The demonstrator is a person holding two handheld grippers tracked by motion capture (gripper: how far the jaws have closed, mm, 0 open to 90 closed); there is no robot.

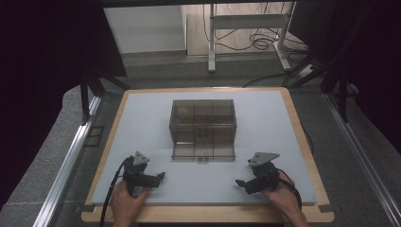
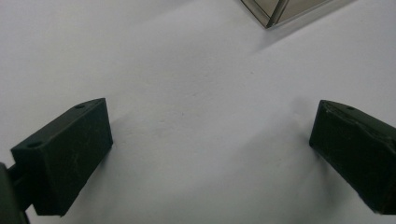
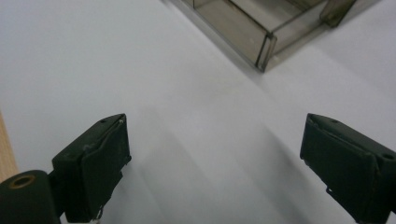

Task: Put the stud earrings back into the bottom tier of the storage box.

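in the high view a pale mat (image 1: 142, 123) covers most of a wooden table (image 1: 302, 137), and a smoky see-through box (image 1: 203, 128) with inner dividers stands on the mat in the middle of the frame, a little above centre. it is upright, its near wall facing the bottom of the frame

the left gripper (image 1: 160, 176) sits in the lower left of the frame, held in the left hand (image 1: 126, 198), with its grey three-cornered plate on top and a black cable curving down to the bottom edge. it rests low over the mat, below and left of the box and apart from it. the right gripper (image 1: 239, 183) is in the lower right, held in the right hand (image 1: 283, 196), also apart from the box, below its right corner

in the left gripper view the left gripper (image 2: 210, 154) has its two black jaws spread wide, with bare mat (image 2: 187, 70) between them; one corner of the box (image 2: 271, 11) shows at the upper right of the frame, well ahead of the jaws

in the right gripper view the right gripper (image 3: 215, 163) is likewise spread wide over the mat (image 3: 93, 56), nothing between the jaws. the box (image 3: 243, 28) runs across the upper right of the frame, its corner ahead of the jaws, and a strip of wooden table (image 3: 5, 154) shows at the left edge
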